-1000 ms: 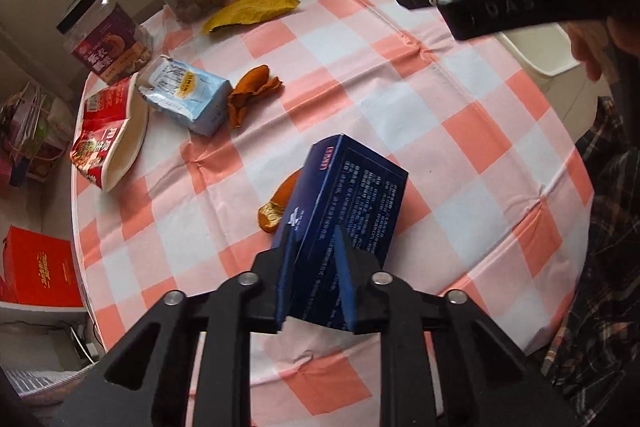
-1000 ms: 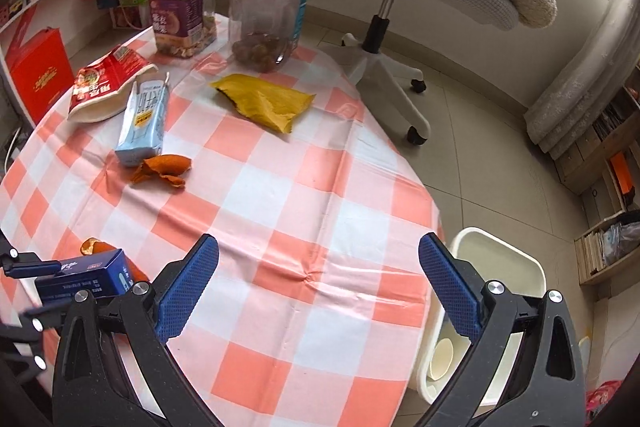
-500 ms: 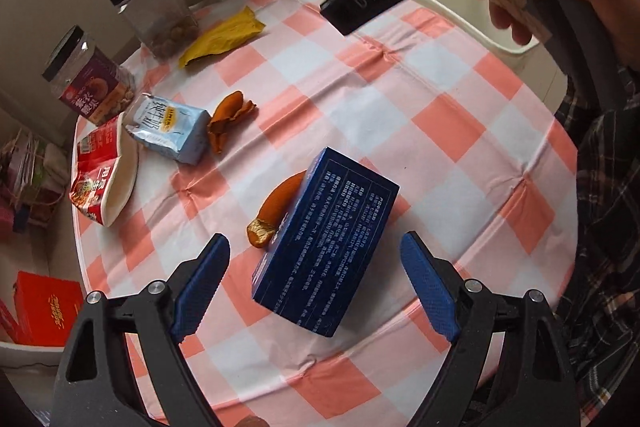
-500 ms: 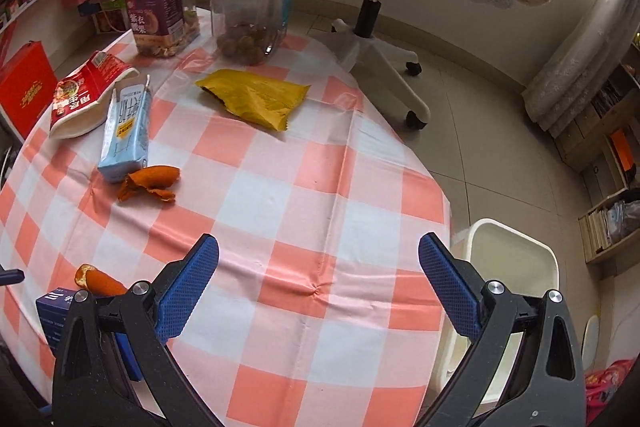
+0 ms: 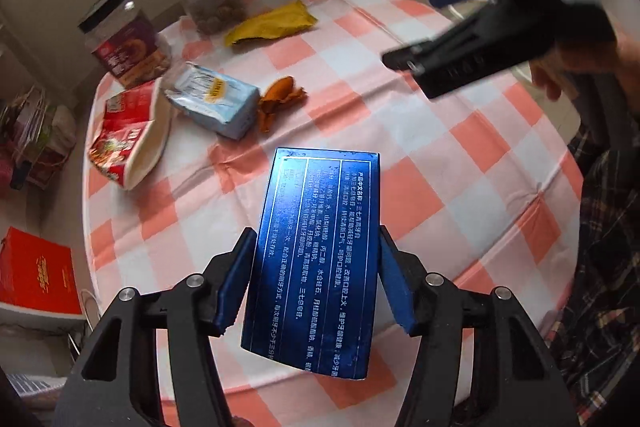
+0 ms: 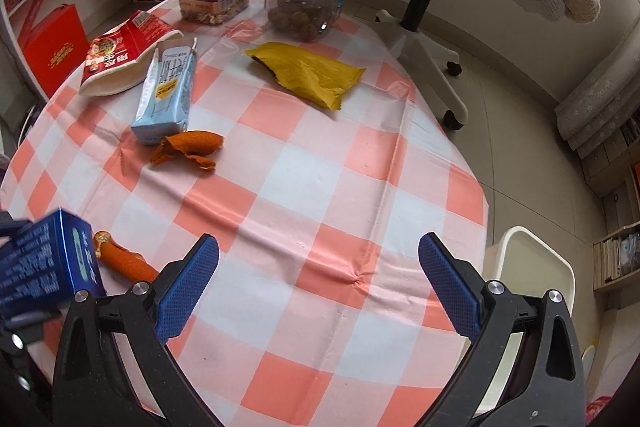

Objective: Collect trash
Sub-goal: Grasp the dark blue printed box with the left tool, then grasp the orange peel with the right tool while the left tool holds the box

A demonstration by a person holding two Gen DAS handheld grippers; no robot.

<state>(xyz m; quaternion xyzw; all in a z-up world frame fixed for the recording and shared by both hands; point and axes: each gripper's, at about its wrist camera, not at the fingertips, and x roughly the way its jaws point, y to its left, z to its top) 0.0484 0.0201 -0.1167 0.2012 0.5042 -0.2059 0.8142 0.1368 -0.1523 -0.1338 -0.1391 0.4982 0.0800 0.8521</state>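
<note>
1. Left wrist view: the left gripper (image 5: 316,283) clamps a blue box (image 5: 316,259) between its two pads, one on each long side. The box is lifted clear of the checked tablecloth (image 5: 460,163) and tilts away from the camera.
2. Left wrist view: a milk carton (image 5: 214,101), orange peel (image 5: 280,95), a yellow wrapper (image 5: 272,23) and a red packet (image 5: 120,135) lie on the far side of the table. The right gripper (image 5: 472,55) hangs above the right half of the table.
3. Right wrist view: the right gripper (image 6: 320,279) is spread wide and holds nothing. The blue box (image 6: 44,267) appears at the left edge, above a second piece of peel (image 6: 124,261).
4. Right wrist view: a white bin (image 6: 532,275) stands on the floor, just beside the table edge.
5. Risk: the pads grip smooth cardboard near one end only. A fast swing toward the bin could let the box pivot or slip out.
6. Risk: the two grippers work close together; crossing paths could knock the box loose.
</note>
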